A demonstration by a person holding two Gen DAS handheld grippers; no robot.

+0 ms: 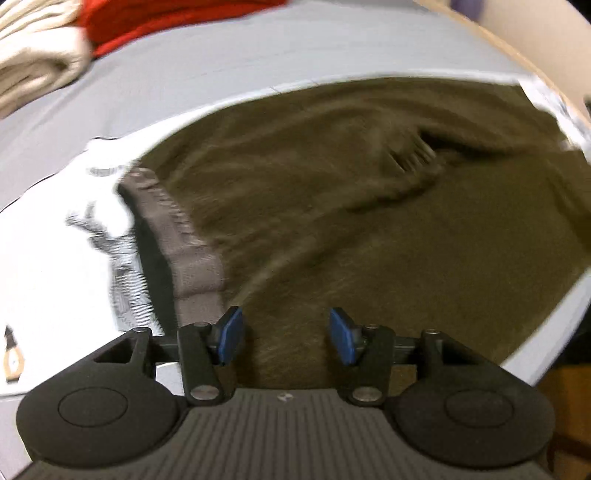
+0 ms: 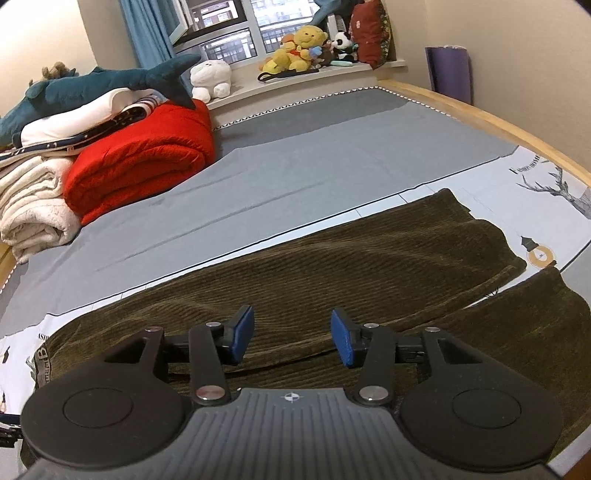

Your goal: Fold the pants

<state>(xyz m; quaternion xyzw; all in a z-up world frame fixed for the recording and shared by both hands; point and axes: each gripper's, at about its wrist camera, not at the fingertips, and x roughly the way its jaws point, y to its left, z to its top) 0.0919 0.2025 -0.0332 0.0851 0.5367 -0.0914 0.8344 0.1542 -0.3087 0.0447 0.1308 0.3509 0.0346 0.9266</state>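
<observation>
- Left gripper (image 1: pixel 287 336): jaws apart, empty, over the pants (image 1: pixel 369 229) near the waistband (image 1: pixel 192 254).
- Right gripper (image 2: pixel 291 341): jaws apart, empty, over the legs.
- Pants (image 2: pixel 332 269) lie flat across the bed (image 2: pixel 295 166); red blanket (image 2: pixel 147 155) beyond.

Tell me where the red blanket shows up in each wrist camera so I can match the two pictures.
Left wrist: the red blanket is a blurred strip at the top edge, left of centre, beside the cream blanket.
Right wrist: the red blanket sits folded at left, on the grey sheet, right of the cream blanket.
Shared landmark: the brown pants, spread in front of both grippers.
</observation>
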